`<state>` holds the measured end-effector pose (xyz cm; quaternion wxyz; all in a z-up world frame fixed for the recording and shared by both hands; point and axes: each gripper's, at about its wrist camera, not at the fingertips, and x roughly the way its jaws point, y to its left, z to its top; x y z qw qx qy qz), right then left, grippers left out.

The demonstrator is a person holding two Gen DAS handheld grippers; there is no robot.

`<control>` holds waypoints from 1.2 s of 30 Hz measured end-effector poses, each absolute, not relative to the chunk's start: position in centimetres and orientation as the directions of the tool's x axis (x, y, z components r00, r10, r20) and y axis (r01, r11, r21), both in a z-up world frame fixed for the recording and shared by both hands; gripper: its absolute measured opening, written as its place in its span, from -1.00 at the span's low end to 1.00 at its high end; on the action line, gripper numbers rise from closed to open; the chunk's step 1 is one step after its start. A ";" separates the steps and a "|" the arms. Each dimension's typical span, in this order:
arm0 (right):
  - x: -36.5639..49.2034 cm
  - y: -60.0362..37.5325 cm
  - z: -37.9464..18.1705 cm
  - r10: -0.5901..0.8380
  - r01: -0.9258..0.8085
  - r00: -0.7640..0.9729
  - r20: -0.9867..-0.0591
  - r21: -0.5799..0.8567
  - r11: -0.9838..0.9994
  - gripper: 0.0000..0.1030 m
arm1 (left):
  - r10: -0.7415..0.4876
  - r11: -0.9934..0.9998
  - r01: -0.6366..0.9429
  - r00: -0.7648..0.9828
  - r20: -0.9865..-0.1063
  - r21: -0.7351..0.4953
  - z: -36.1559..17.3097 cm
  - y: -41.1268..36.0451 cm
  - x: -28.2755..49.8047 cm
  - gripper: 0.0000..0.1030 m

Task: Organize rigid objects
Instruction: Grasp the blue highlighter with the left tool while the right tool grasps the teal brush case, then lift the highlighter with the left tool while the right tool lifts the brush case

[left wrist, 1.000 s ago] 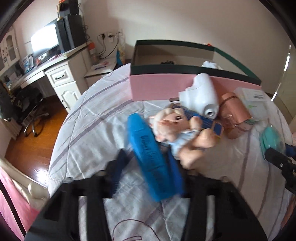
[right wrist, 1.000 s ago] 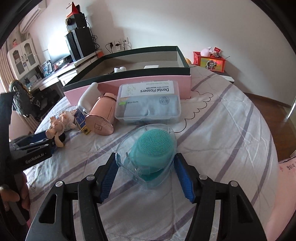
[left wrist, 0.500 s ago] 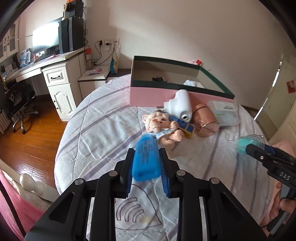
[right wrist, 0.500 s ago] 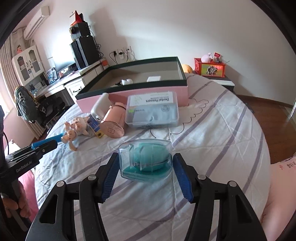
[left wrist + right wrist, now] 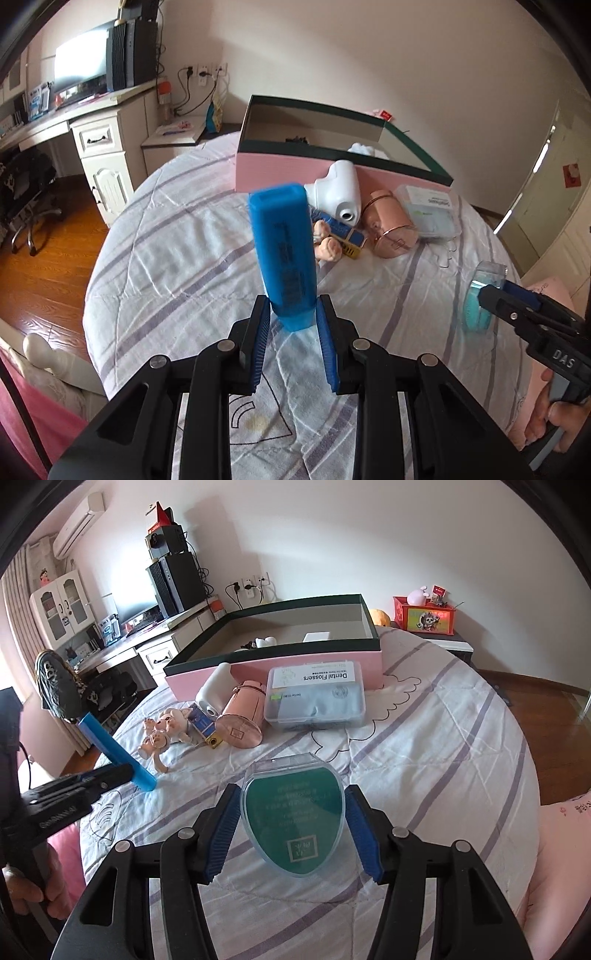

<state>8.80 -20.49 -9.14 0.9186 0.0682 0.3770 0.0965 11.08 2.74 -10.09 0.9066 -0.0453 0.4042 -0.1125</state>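
- The left hand-held gripper [image 5: 293, 317] clamped a blue case [image 5: 283, 254], tilted up above the bed [image 5: 184, 251].
- Behind it stood a pink box [image 5: 280, 173].
- At right, the right hand-held gripper [image 5: 493, 295] gripped a teal item [image 5: 478, 306].

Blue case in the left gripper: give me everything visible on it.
The blue case is a long, flat-sided box of slightly see-through blue plastic with rounded corners and dark print running along its face; the print is too blurred to read. It stands nearly upright, tilted a little, lifted clear of the striped bedspread. The left gripper clamps its lower end, jaws pressing both narrow sides. Nothing else touches it.
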 end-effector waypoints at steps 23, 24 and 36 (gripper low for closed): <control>9.7 -19.9 -8.7 0.255 -0.158 0.699 -0.668 0.204 0.966 0.14 | -0.310 0.951 0.221 0.667 -0.678 -0.217 -8.8 2.1 12.3 -0.57; 9.7 -19.8 -8.5 0.255 -0.160 0.701 -0.666 0.201 0.966 0.14 | -0.318 0.948 0.231 0.669 -0.672 -0.219 -8.5 2.0 12.1 -0.61; 10.3 -19.5 -7.2 0.266 -0.183 0.711 -0.651 0.194 0.964 0.14 | -0.403 0.914 0.312 0.631 -0.663 -0.259 -8.2 0.7 11.2 -0.91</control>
